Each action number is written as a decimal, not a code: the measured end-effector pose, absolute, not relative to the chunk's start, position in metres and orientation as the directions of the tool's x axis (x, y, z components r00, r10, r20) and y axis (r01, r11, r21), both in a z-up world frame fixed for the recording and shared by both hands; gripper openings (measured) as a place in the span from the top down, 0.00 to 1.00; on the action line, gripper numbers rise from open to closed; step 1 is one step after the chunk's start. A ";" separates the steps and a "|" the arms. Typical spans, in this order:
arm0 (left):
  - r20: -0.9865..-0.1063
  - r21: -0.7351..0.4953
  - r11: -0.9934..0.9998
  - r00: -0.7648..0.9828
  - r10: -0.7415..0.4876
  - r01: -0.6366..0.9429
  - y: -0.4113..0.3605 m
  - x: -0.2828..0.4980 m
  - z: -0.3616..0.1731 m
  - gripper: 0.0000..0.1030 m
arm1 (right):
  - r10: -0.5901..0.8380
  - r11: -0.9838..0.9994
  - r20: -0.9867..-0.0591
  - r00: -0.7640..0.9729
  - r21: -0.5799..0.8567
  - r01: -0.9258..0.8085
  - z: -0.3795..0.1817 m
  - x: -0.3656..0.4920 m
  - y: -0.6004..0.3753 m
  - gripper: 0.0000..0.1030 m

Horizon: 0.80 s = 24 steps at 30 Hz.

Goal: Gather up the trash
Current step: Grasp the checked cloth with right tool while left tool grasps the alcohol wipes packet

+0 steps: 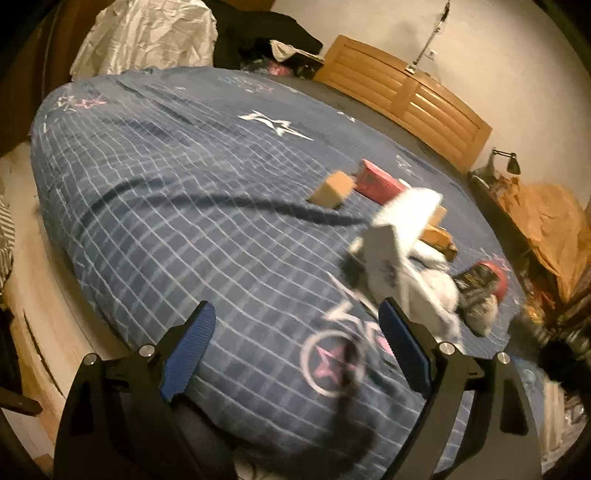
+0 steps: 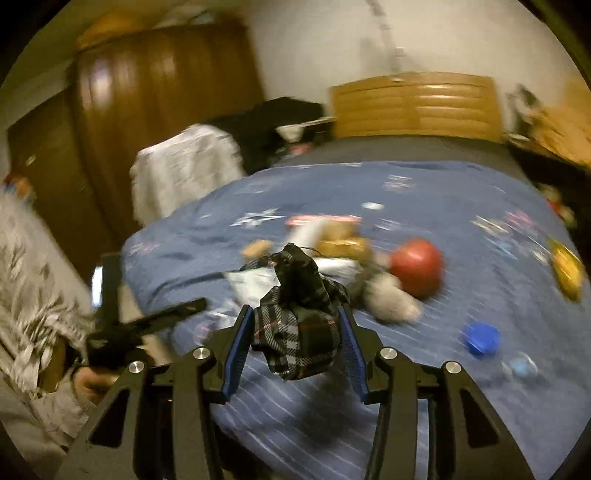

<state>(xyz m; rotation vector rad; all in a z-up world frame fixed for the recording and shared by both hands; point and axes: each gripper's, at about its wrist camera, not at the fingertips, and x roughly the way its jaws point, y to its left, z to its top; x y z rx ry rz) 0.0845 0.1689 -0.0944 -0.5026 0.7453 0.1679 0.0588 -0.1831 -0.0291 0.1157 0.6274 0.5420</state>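
Observation:
My right gripper (image 2: 295, 332) is shut on a crumpled dark plaid bag (image 2: 299, 325), held just above the blue checked bedspread (image 2: 443, 192). Beyond it lies a blurred pile of litter: a red round thing (image 2: 417, 267), a grey fluffy wad (image 2: 391, 302), brown and white packaging (image 2: 340, 236), a blue cap (image 2: 480, 338) and a yellow wrapper (image 2: 565, 273). My left gripper (image 1: 297, 332) hangs open over the bedspread (image 1: 166, 192) with nothing between its blue pads (image 1: 192, 343). Ahead of it are a tan box (image 1: 332, 190), a pink box (image 1: 376, 182), a white carton (image 1: 402, 221) and crumpled white plastic (image 1: 436, 291).
A wooden headboard (image 1: 406, 92) closes the far end of the bed. Clothes and a white sheet (image 1: 147, 33) are heaped at one corner, beside a dark wardrobe (image 2: 147, 110). A cluttered side table (image 1: 535, 221) stands by the bed. A person's hand (image 2: 92, 384) shows at the lower left.

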 end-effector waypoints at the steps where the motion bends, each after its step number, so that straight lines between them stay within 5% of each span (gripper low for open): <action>1: -0.680 -0.390 0.869 0.732 -0.048 -0.305 0.164 0.084 -0.091 0.16 | 0.501 0.865 -0.531 0.684 0.280 -0.416 -0.034 0.056 -0.196 0.54; 6: -0.646 -0.380 0.898 0.758 -0.087 -0.221 0.116 0.097 -0.066 0.11 | 0.474 0.877 -0.535 0.699 0.356 -0.321 -0.057 0.050 -0.233 0.54; 13: -0.728 -0.294 0.933 0.681 -0.079 -0.206 0.072 0.130 -0.086 0.11 | 0.487 0.871 -0.524 0.698 0.354 -0.342 -0.066 0.040 -0.238 0.54; 14: -0.749 -0.289 0.937 0.655 -0.096 -0.194 0.067 0.136 -0.094 0.13 | 0.487 0.871 -0.526 0.697 0.353 -0.342 -0.068 0.039 -0.240 0.54; 15: -0.763 -0.290 0.936 0.638 -0.100 -0.201 0.068 0.139 -0.100 0.28 | 0.486 0.872 -0.527 0.697 0.351 -0.343 -0.067 0.040 -0.237 0.54; 18: -0.759 -0.297 0.934 0.642 -0.104 -0.199 0.076 0.136 -0.105 0.49 | 0.484 0.873 -0.523 0.701 0.347 -0.343 -0.067 0.039 -0.236 0.54; 24: -0.750 -0.305 0.938 0.649 -0.131 -0.162 0.103 0.113 -0.096 0.56 | 0.488 0.870 -0.518 0.703 0.356 -0.341 -0.068 0.040 -0.237 0.54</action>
